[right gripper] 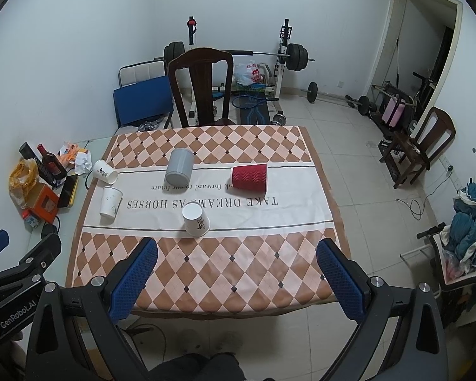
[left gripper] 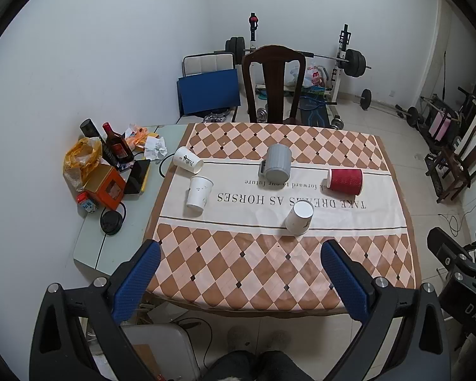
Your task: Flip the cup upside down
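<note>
Several cups rest on the checked tablecloth [left gripper: 238,270]. A grey mug [left gripper: 276,167] [right gripper: 179,170] stands upside down at the middle back. A red ribbed paper cup [left gripper: 346,181] [right gripper: 249,176] lies on its side at the right. A white paper cup [left gripper: 298,217] [right gripper: 196,219] stands upside down near the middle. Another white cup [left gripper: 199,193] [right gripper: 110,201] stands upright at the left, and a third [left gripper: 188,160] [right gripper: 104,171] lies on its side behind it. My left gripper [left gripper: 239,274] and right gripper [right gripper: 238,273] are open and empty, above the table's near edge.
Clutter sits on the grey side table [left gripper: 111,247] at the left: a bottle [left gripper: 117,144], an orange box [left gripper: 106,187], a phone, bags. A wooden chair [left gripper: 274,85] stands behind the table. Weights and a barbell rack [left gripper: 342,60] line the back wall.
</note>
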Demonstrator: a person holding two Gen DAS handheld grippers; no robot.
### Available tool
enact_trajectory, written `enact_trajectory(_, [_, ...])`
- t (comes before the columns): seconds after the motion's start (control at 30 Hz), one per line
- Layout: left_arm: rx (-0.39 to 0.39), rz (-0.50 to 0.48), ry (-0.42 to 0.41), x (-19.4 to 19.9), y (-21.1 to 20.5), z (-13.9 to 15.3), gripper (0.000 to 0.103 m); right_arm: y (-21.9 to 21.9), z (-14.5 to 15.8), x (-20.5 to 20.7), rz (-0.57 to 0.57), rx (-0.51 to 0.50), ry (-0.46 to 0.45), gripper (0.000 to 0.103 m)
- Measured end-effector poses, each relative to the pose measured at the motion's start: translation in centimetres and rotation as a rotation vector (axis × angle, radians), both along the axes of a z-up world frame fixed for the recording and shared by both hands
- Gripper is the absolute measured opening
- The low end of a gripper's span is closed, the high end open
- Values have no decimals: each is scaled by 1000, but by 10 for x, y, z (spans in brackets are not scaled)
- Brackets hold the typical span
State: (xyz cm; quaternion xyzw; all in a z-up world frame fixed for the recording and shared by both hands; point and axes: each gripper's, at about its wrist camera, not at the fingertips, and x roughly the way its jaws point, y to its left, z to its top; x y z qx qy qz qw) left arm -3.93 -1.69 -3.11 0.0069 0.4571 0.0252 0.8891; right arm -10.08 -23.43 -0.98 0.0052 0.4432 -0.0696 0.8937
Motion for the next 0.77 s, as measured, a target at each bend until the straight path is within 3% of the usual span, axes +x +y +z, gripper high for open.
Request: enact_trajectory(0.77, [2,-2,3,7,-3,6,103,-2,1,4,-5,2,-3,101])
